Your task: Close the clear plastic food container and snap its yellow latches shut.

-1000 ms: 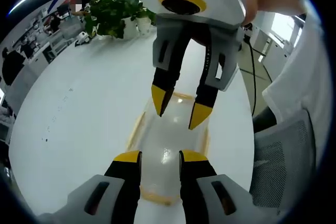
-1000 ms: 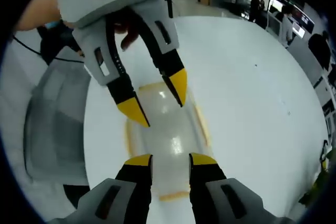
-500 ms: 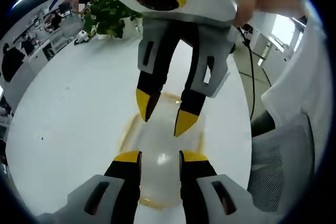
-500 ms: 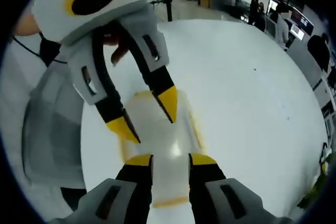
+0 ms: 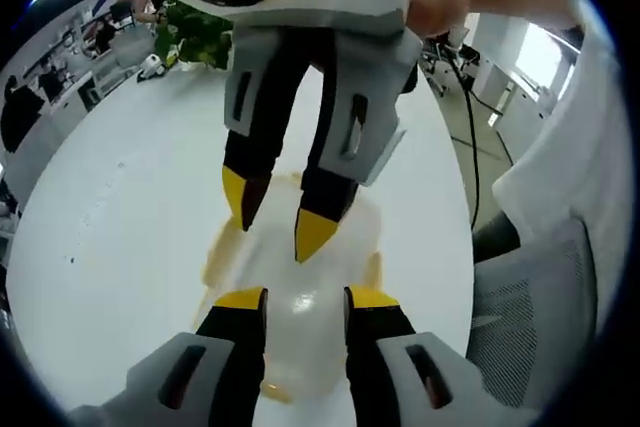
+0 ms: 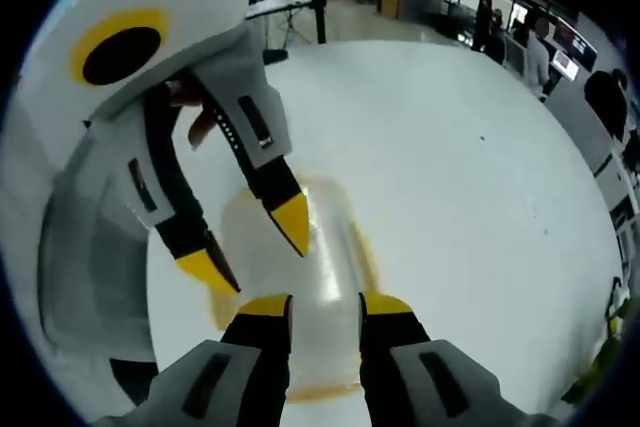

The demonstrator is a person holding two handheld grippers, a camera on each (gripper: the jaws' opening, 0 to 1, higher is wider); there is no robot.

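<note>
The clear rectangular plastic food container (image 5: pixel 300 292) with yellow latches (image 6: pixel 365 247) sits lid-on on the round white table (image 5: pixel 120 237), right between both grippers. The left gripper (image 5: pixel 296 299) hovers over its near end, jaws narrowly apart, nothing gripped. The right gripper (image 6: pixel 325 303) faces it from the other end, also slightly open and empty. A green potted plant (image 5: pixel 195 32) sits at the far table edge.

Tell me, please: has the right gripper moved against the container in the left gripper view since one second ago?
Yes. The right gripper has come down the container towards the left gripper; its tips now hang near that gripper's tips.
</note>
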